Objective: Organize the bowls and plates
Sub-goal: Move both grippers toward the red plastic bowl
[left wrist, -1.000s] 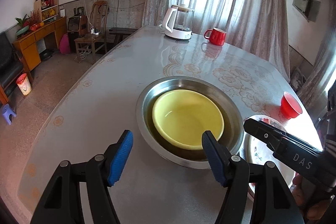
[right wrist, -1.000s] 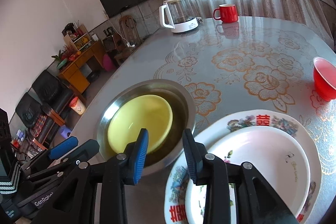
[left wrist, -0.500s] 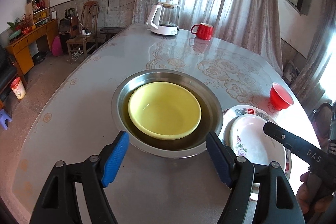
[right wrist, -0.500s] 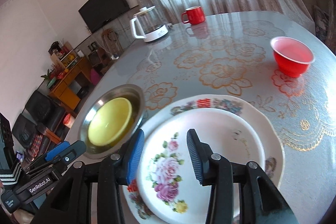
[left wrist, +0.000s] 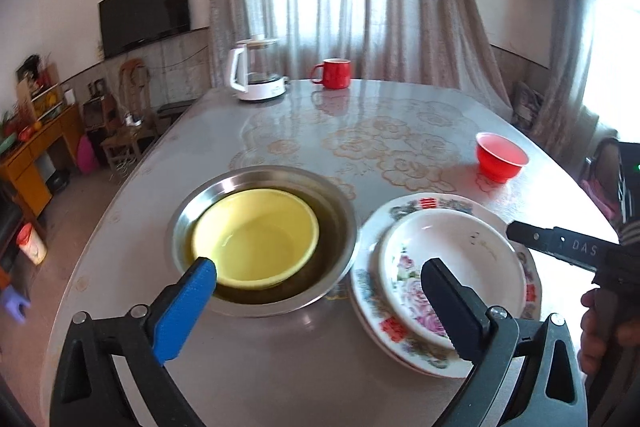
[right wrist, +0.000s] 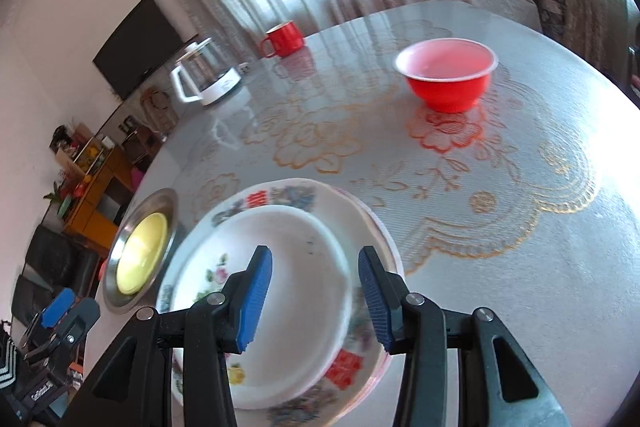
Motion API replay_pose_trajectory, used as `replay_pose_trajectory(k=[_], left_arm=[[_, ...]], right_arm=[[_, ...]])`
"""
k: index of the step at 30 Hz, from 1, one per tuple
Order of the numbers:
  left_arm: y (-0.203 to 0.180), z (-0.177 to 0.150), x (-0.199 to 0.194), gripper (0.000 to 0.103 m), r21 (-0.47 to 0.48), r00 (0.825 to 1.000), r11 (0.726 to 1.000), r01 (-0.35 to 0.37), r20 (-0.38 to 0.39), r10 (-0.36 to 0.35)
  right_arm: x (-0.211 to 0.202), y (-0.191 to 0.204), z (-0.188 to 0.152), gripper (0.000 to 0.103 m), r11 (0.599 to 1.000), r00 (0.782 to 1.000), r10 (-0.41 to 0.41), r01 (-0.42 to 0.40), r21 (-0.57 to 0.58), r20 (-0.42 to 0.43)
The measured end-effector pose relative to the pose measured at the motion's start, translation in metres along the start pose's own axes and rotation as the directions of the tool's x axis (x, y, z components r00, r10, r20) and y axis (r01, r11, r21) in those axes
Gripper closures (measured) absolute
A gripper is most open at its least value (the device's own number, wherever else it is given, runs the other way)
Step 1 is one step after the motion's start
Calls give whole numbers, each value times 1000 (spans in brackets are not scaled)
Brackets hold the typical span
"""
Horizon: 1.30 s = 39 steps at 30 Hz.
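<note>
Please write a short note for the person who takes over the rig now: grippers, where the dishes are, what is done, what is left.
Left gripper: open, empty, near the steel basin.
Right gripper: open, empty, over the white flowered bowl.
Done: yellow bowl sits in the basin; the white bowl sits on the flowered plates.
Left: red bowl stands alone on the table; probably stack it next.

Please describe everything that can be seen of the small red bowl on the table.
The red bowl is small and round, apparently plastic, bright red outside and paler pink inside, with a thin light rim. It looks empty. It stands upright, alone on the flower-patterned table, beyond the stacked plates. Nothing else touches it; neither gripper is near it.
</note>
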<state>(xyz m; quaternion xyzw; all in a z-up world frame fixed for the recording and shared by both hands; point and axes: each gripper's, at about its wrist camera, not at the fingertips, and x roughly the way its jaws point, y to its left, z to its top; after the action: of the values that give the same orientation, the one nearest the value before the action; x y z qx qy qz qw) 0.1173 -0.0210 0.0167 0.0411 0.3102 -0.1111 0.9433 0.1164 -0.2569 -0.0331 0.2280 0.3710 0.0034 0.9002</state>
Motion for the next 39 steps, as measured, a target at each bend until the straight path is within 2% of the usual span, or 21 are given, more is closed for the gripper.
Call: replay_pose_trajectory(k=[1,3,7,10,16,20,24,25,27,30,32,35,36,39], left_arm=[[-5,2,1,0,13,1000,1000,15,-3,-15],[-13,6,3,0,34,999,999,41,-5,-40],[-33,17,9,0,76,999,996,38,2,-38],[-42,24,11,0,78,998,995,63,9,-64],[-49,39,37,0,13,987,991,131,-91,-129],[-57,49,47,0,8,989,993,114,-101,-113],[-65,59,58,1,17,982,990,143,-125,-140],[-67,62,62,1,12,979,988,154,-138,-151],[-70,67,72,8,-13,969,984,178,-172,-178],[-79,73,89,15,-44,948,974,223,-223,-227],[-87,77,97,20,-45,940,969,242,-238,-246],[-102,86,106,21,-31,935,965,261,-243,-260],[-106,89,109,24,-27,932,963,267,-246,-265],[-117,100,121,28,-41,914,950,309,-262,-309]], right_arm=[[-2,-5,1,57,1000,1000,9,-10,11,7],[-7,-11,2,47,1000,1000,-10,9,23,20],[-15,-21,4,46,999,999,7,-9,46,43],[-18,-27,6,46,999,999,-1,-1,52,51],[-16,-45,9,45,997,999,-3,-1,78,41],[-17,-60,12,45,996,999,-17,13,93,44],[-15,-79,17,45,989,999,-39,33,146,38],[-14,-83,18,45,987,998,-43,37,159,38],[-14,-91,21,45,984,998,-50,43,173,37],[-15,-99,28,45,983,997,-60,51,176,45],[-17,-104,34,45,983,996,-67,56,176,54],[-20,-111,45,45,981,995,-74,60,185,72],[-21,-114,50,45,980,993,-80,63,189,82],[-21,-126,65,45,973,991,-89,64,223,103]])
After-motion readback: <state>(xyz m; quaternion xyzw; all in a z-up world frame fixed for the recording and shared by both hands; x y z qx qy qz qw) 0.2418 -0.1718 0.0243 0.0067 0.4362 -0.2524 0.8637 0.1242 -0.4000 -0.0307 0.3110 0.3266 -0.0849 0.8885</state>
